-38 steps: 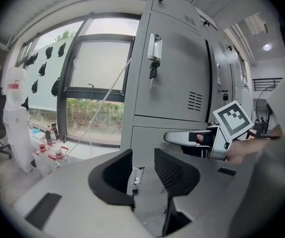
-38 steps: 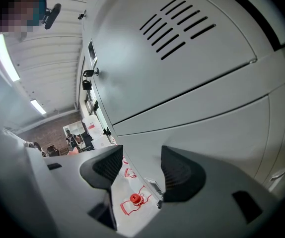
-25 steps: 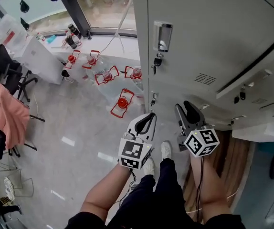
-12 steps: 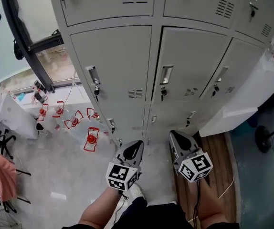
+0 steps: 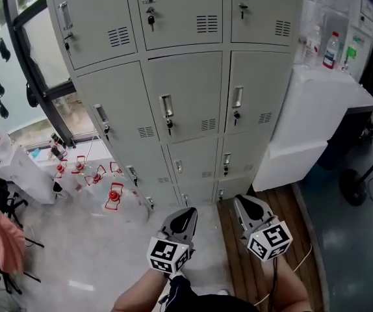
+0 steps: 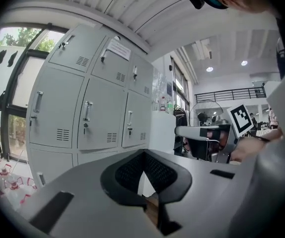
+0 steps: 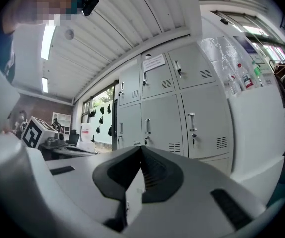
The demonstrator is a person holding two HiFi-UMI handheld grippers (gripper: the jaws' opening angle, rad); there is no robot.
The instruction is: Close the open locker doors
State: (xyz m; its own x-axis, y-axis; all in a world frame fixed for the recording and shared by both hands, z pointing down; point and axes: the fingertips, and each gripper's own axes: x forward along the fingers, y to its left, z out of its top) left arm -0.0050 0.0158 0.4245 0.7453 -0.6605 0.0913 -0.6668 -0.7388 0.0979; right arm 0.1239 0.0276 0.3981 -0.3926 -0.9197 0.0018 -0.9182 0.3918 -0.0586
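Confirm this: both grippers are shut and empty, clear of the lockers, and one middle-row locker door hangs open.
Not the door: the head view shows every visible door of the lockers shut flush. The rest holds: the left gripper and right gripper are shut, empty and clear of them.

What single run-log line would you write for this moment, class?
locker doors: all visible ones shut | left gripper: shut, empty | right gripper: shut, empty | contact: none
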